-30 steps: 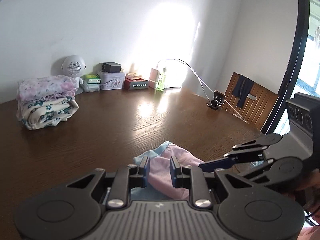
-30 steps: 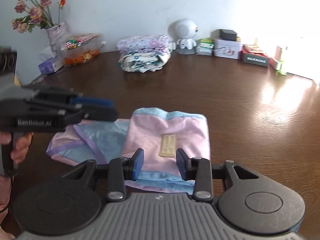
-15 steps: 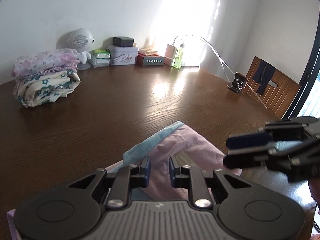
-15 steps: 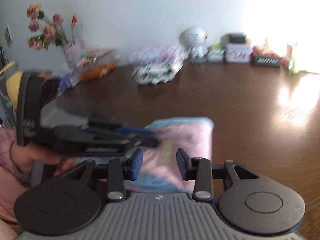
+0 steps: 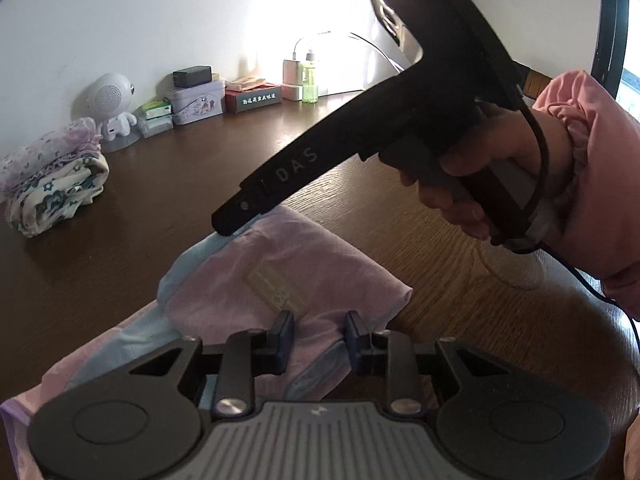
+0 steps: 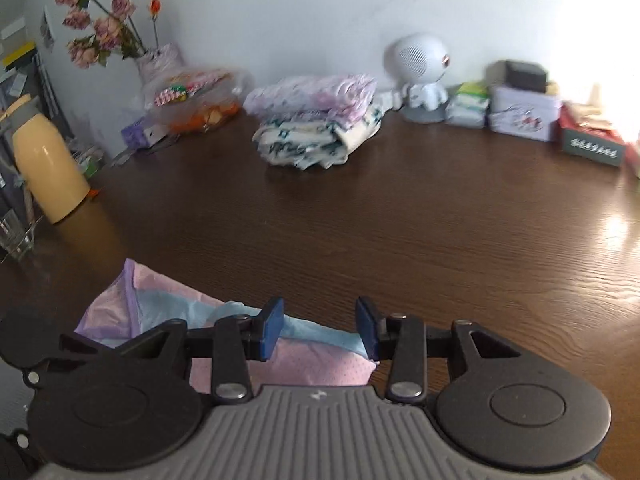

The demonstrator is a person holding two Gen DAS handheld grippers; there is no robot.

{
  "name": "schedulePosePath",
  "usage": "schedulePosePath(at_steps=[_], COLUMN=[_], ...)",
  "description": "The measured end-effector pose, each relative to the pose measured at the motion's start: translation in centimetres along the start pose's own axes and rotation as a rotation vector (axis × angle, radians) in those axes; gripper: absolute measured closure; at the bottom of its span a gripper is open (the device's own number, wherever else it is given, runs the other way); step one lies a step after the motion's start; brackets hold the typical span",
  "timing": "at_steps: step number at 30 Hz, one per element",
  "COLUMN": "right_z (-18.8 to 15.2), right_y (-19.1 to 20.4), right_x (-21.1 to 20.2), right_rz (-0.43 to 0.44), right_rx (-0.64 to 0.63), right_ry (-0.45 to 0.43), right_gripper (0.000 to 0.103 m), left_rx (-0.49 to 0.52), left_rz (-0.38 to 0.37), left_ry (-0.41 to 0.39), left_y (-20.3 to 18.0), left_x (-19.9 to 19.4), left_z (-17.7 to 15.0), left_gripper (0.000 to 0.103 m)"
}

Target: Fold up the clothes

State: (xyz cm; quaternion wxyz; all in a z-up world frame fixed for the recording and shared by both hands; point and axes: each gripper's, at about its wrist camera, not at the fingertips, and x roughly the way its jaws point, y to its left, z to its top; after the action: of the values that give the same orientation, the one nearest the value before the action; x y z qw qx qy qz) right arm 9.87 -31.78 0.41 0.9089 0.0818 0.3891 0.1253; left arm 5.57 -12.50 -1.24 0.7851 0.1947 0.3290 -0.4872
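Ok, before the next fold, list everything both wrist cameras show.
garment: one, pink and light blue, partly folded, near table edge
folded clothes: one stack, floral lilac over cream-teal, far side
robot-shaped speaker: one, white, by the wall
tin: one, lilac, right of speaker
green bottle: one, by the wall
vase of flowers: one, pink roses, far left
yellow bottle: one, left edge
table: one, dark brown wood
left gripper: black, jaws just been opening, garment between them, unpressed
right gripper: black, open, over garment's blue edge
right hand: one, pink sleeve, holding right gripper
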Motion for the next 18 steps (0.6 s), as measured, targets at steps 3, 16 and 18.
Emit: schedulePosePath(at_steps=[3, 16, 18], right_z=[-0.6, -5.8, -6.8], right_y=[-0.5, 3.5, 5.1], right_x=[0.6, -3.4, -3.6], right_rz=[0.014, 0.13, 0.159], right_rx=[0.001, 0.118, 0.125], right_ry=[0.04, 0.11, 0.113], right_gripper=[0.063, 0.067, 0.067], left_rx=[-0.006, -0.011, 0.006], left_rz=[0.009, 0.076, 0.093], left_ry=[0.018, 0.098, 0.105], left_y=[0.5, 4.7, 5.1], left_x=[-0.2, -5.5, -6.5], left_z=[0.0, -3.6, -4.3], left_gripper=[0.076, 0.073, 0.074])
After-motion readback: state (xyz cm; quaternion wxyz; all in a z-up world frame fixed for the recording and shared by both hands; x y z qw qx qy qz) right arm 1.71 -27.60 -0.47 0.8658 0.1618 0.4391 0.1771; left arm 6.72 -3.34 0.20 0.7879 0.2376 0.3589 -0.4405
